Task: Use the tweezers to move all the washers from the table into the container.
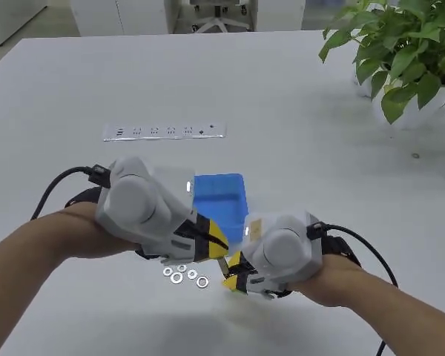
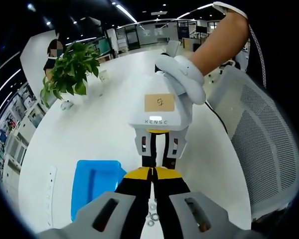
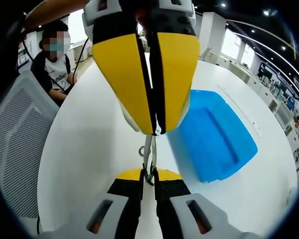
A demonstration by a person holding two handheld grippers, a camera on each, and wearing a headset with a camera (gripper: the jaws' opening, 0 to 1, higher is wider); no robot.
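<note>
Washers (image 1: 184, 275) are being left in a small loose cluster on the white desk (image 1: 282, 96), close to the person's side and just below the spot where the two grippers are meeting. In the left gripper view the washers (image 2: 152, 217) are being seen low down, between that gripper's own jaws. None of them is being carried.

The tweezers (image 3: 149, 152) are being held as a thin metal strip between the two grippers, above the desk. The right gripper (image 3: 148, 174) is being kept with its yellow-tipped jaws pressed together on the near end of the tweezers, and the left gripper (image 3: 154, 130), facing it from the top of the right gripper view, is being kept with its jaws clamped on the other end. In the head view the left gripper (image 1: 221, 241) and the right gripper (image 1: 233, 264) are being pointed at each other, tips nearly touching, just beside the washers.

The blue container (image 1: 219, 197) is being shown just beyond the grippers, resting flat on the desk, near the washers but apart from them. Farther back a white power strip (image 1: 165, 132) is lying across the desk, and a green plant (image 1: 400, 52) is standing at the far right corner. A mesh chair (image 2: 254, 144) is being seen beside the desk in the left gripper view.
</note>
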